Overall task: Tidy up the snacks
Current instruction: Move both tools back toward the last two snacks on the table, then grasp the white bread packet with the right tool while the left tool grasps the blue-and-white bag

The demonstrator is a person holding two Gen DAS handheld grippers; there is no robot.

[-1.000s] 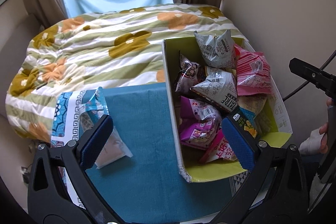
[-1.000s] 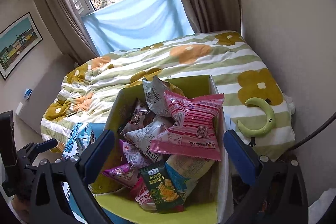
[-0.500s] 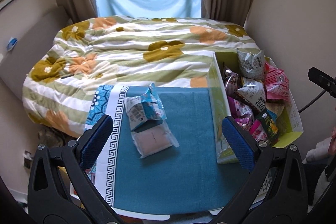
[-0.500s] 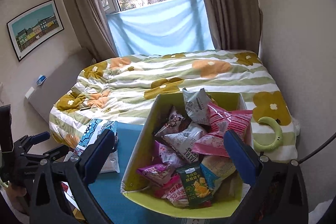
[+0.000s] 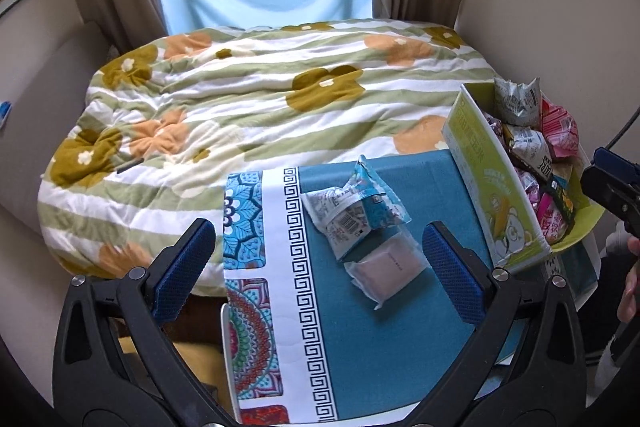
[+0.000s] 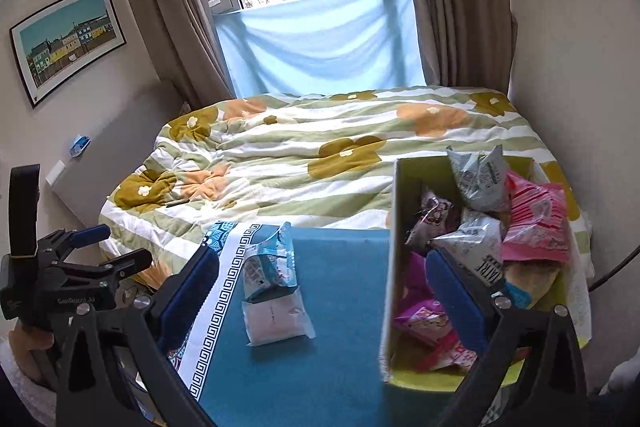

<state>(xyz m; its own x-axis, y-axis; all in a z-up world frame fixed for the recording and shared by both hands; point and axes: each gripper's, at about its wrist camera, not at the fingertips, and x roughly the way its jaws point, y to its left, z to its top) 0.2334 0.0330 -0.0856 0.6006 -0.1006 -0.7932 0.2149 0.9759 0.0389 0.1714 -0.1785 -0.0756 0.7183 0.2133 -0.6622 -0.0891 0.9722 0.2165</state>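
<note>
Both hand-held grippers, left (image 5: 318,263) and right (image 6: 334,297), gape empty above the worktop (image 5: 384,347); one box (image 5: 500,203) packet (image 6: 486,259) reads "ATRE".

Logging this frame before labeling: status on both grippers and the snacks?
Left gripper open, empty; right gripper open, empty. Two packets, blue and pink, on teal cloth; box full. Nothing blocking.

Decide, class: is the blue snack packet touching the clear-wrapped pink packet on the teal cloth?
Touching. In the left wrist view the blue snack packet overlaps the far edge of the clear-wrapped pink packet, with no teal cloth showing between them.
</note>
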